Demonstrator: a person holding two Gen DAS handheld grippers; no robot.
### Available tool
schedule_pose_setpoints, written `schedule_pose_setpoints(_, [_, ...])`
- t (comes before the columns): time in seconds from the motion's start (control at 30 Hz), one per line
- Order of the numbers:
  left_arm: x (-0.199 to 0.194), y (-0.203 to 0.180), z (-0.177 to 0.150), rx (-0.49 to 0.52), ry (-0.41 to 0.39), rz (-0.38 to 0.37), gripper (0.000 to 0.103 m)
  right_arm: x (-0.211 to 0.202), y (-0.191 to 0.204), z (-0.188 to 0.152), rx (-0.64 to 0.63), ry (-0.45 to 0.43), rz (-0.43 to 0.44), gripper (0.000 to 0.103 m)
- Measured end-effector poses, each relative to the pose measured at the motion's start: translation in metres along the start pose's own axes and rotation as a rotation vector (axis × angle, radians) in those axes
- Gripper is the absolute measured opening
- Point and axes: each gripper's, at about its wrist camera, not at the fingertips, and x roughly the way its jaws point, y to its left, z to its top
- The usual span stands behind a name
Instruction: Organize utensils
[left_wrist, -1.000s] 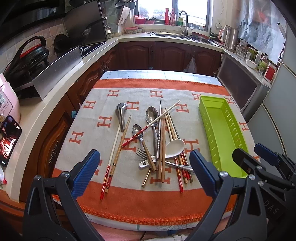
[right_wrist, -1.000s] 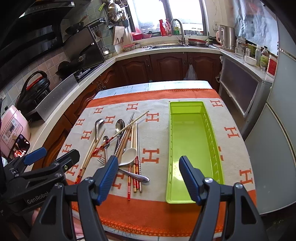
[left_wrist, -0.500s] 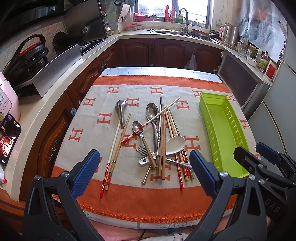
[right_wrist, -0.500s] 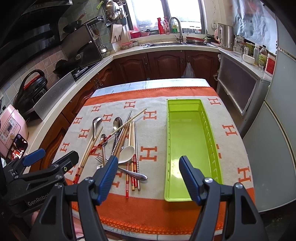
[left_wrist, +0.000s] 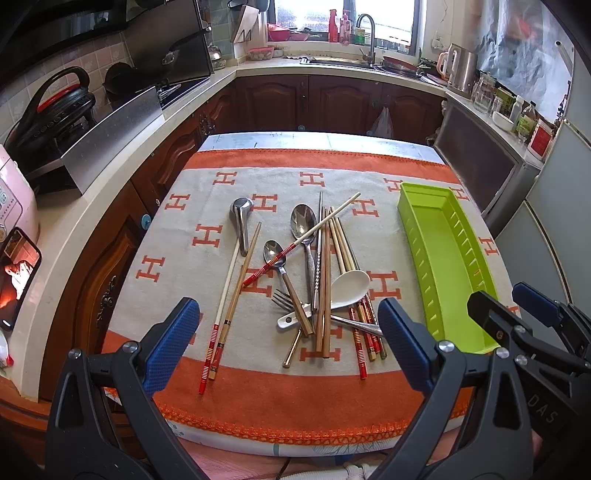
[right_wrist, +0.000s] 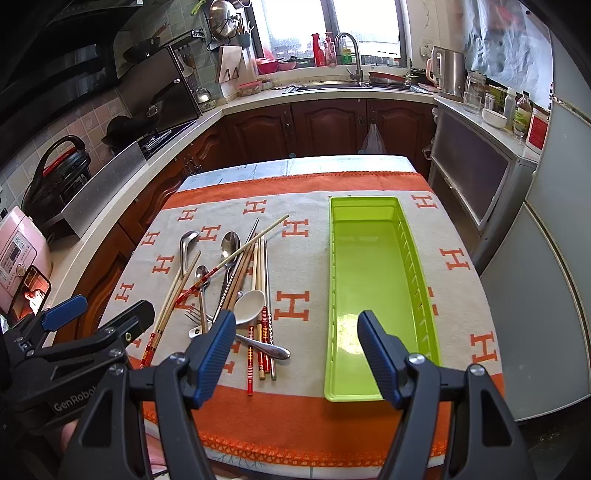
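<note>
Mostly metal & wood utensils (left_wrist: 314, 280) piled, long green plastic tray (right_wrist: 369, 273) alongside

Open left tool (left_wrist: 288, 343), utensil pile (left_wrist: 314, 280), empty green tray (left_wrist: 447, 258)

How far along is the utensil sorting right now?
Nothing is done yet: the green tray is empty. Nothing is in hand: the left claw and right claw are both open. All utensils remain piled on the cloth.

Daylit window (right_wrist: 325, 26) above dark wooden cabinets (right_wrist: 325, 125) and pale countertop (left_wrist: 110, 206).
</note>
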Motion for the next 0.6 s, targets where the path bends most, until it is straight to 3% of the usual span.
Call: schedule_pose_setpoints(0.6, [0.008,0.0039,0.0005,-0.014,0.029,-0.017,0.096,0.0011,0.0,-0.001,0.001,0.001,0.001,0.068])
